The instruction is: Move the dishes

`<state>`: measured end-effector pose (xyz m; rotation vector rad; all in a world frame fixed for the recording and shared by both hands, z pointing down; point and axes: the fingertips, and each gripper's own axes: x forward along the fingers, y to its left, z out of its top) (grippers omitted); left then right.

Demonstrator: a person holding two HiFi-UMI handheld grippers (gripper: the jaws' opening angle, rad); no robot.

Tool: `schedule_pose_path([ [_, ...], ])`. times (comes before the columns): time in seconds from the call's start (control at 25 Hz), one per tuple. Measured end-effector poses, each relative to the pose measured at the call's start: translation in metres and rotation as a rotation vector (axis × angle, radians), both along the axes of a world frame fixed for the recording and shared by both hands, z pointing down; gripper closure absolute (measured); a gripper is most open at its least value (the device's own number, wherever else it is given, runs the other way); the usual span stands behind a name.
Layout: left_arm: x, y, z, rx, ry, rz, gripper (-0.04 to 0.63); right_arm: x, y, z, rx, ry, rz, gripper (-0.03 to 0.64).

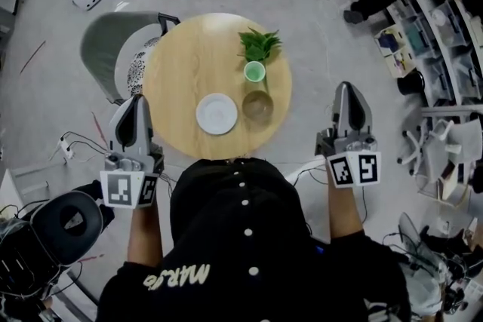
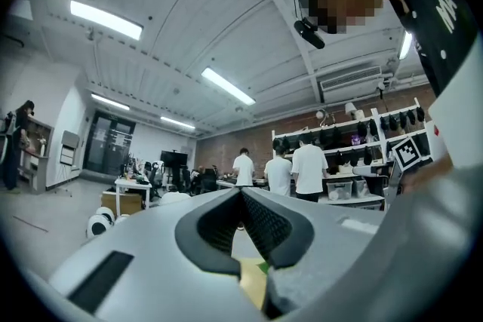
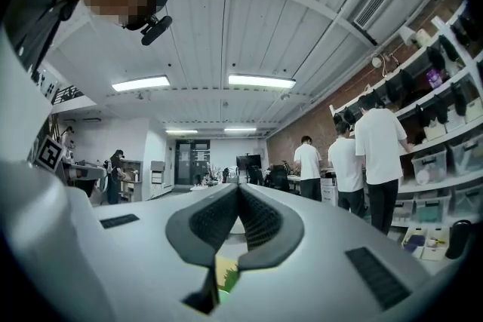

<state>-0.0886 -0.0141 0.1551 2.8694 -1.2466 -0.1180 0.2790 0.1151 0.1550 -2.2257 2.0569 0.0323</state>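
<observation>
Closest to the camera is the person's black buttoned shirt; there's white lettering on the sleeve, but it's upside down and I can't read it cleanly. Both forearms reach forward; each marker cube (image 1: pixel 128 188) shows black-and-white square codes, no words. The left gripper (image 1: pixel 139 99) hangs over the floor just off the near left edge of the round wooden table (image 1: pixel 189 56); the right gripper (image 1: pixel 346 85) is further out on the right side, well apart from it. Both are clenched with nothing between the pads; each gripper view shows the tips meeting. Dishes are all on the table, untouched: white plate (image 1: pixel 216 114) on the near side; just right of it a clear glass bowl (image 1: pixel 258 106), wood showing through; behind that a small green cup (image 1: pixel 255 72), contents I can't tell; then a leafy plant (image 1: pixel 259 44). A grey chair (image 1: pixel 113 49) sits at the far left.
</observation>
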Motion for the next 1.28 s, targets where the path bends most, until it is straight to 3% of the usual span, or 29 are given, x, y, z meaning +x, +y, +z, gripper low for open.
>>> schedule_pose_path([
  [0.4, -0.034, 0.002, -0.009, 0.013, 0.017, -0.098, 0.592, -0.001, 0.019, -0.022, 0.052, 0.042, 0.002, 0.621],
  [0.84, -0.029, 0.009, -0.018, 0.049, -0.044, -0.085, 0.592, -0.021, 0.008, -0.02, 0.033, 0.08, -0.031, 0.621],
  [1.28, -0.023, 0.001, -0.008, -0.004, -0.034, -0.08, 0.592, -0.021, -0.001, -0.018, 0.024, 0.075, -0.015, 0.621],
])
